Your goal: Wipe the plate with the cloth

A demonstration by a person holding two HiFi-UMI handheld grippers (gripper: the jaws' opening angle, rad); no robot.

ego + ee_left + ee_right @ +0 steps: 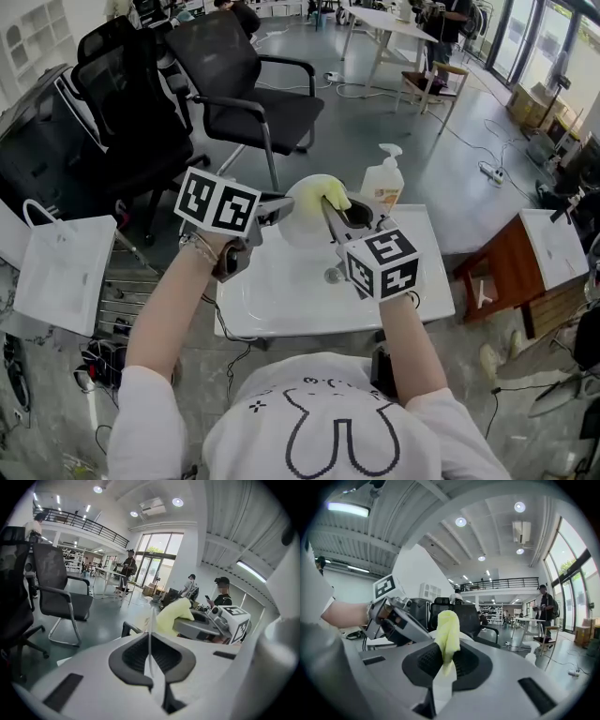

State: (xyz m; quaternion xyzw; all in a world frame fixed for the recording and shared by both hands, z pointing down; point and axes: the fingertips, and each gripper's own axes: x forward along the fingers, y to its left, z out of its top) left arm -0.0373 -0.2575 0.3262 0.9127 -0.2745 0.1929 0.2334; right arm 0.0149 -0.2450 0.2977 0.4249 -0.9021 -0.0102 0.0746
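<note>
Two grips over sink (281, 302): left hand-held gripper (277, 211) clamps plate (302, 217), right hand-held gripper (330, 206) clamps cloth (337, 194).

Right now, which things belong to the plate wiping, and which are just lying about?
In use: round pale plate, clamped edge-on in left tongs; yellow cloth, clamped in right tongs.
Lying about: white pump bottle; black office chair; white paper bag; brown wooden side table.

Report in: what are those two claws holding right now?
Left claw shut on round white plate by its rim, held above white sink. Right claw shut on yellow cloth, cloth at plate's face. Nothing blocking.
</note>
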